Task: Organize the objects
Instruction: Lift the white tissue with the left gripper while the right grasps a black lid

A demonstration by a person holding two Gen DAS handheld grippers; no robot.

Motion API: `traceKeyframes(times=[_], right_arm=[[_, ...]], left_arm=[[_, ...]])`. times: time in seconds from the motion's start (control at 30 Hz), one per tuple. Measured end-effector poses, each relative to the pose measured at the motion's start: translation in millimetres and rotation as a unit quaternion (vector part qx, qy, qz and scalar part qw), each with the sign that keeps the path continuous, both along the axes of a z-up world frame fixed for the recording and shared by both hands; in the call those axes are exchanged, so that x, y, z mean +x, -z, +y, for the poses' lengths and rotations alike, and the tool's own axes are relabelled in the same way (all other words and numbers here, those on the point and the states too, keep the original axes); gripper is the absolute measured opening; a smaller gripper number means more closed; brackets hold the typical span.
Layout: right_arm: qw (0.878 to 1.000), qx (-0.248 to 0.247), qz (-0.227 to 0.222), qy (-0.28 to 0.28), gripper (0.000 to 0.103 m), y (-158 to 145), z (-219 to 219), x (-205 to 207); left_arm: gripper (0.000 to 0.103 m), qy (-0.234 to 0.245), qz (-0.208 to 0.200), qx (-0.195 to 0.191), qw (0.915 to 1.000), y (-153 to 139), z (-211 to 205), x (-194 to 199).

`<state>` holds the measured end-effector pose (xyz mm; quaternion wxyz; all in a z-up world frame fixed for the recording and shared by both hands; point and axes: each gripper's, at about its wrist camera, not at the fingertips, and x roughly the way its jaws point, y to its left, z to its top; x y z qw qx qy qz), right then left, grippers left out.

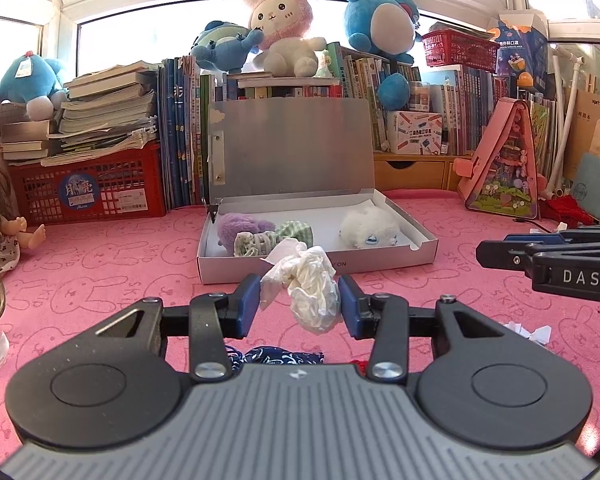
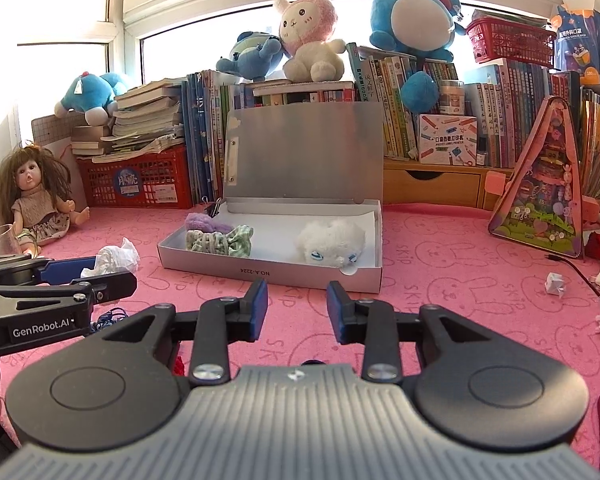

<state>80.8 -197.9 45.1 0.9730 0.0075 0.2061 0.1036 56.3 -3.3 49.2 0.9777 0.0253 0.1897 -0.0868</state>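
Left gripper point(image 1: 299, 302): we record its blue pads pressed on a crumpled white tissue point(image 1: 305, 286), held clear of the pink mat point(image 1: 112, 280). Right gripper point(image 2: 297, 306): nothing sits between its fingers, which stand at their narrowest setting with a gap remaining; we class it as closed and empty.

Beneath the left gripper lies a dark blue patterned cloth point(image 1: 278, 358), partly hidden by the gripper body; what it is we cannot say with confidence. Small white paper scraps point(image 2: 555, 283) lie on the mat toward the right.

Directly ahead of both grippers stands an open grey box point(image 2: 268, 276), lid upright. Inside we note a purple plush point(image 2: 204, 222) at the left end, green checked fabric pieces point(image 2: 220, 240) just beside it, and a white plush point(image 2: 332, 242) toward the right.

Further left, a doll point(image 2: 36, 196) sits near a red crate point(image 2: 136, 182) bearing stacked books. Along the back, upright books point(image 2: 400, 92) carry a rabbit plush point(image 2: 310, 36) and blue plush toys point(image 2: 412, 16).
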Motion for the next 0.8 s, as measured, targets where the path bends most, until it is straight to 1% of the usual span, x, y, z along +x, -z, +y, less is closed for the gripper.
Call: traceKeyframes(times=[0.2, 0.3, 0.37, 0.4, 0.5, 0.6, 0.63, 0.7, 0.8], right_arm=[[1.000, 0.016, 0.019, -0.009, 0.042, 15, -8, -10], [0.999, 0.028, 0.028, -0.026, 0.042, 23, -13, -23], [0.999, 0.027, 0.033, -0.031, 0.042, 27, -13, -29], [0.999, 0.022, 0.034, -0.033, 0.042, 28, -12, -33], [0.999, 0.003, 0.034, -0.033, 0.052, 33, -8, -36], [0.999, -0.013, 0.041, -0.023, 0.059, 35, -4, -28], [0.999, -0.023, 0.043, -0.018, 0.063, 37, -2, -23], [0.998, -0.046, 0.042, -0.008, 0.066, 40, 4, -15], [0.996, -0.067, 0.054, -0.006, 0.067, 45, 12, -2]], left_arm=[[0.049, 0.002, 0.015, 0.001, 0.9999, 7, 1, -2], [0.049, 0.003, 0.024, 0.000, 0.9997, 13, 1, -4], [0.049, 0.003, 0.029, -0.001, 0.9996, 16, 1, -5], [0.049, 0.003, 0.032, -0.001, 0.9995, 17, 1, -6], [0.049, 0.005, 0.037, -0.001, 0.9993, 21, 1, -7], [0.049, 0.006, 0.040, -0.001, 0.9992, 24, 0, -9], [0.049, 0.007, 0.040, 0.000, 0.9992, 24, -1, -10], [0.049, 0.007, 0.039, 0.002, 0.9992, 24, -2, -11], [0.049, 0.008, 0.039, 0.001, 0.9992, 24, -2, -11]])
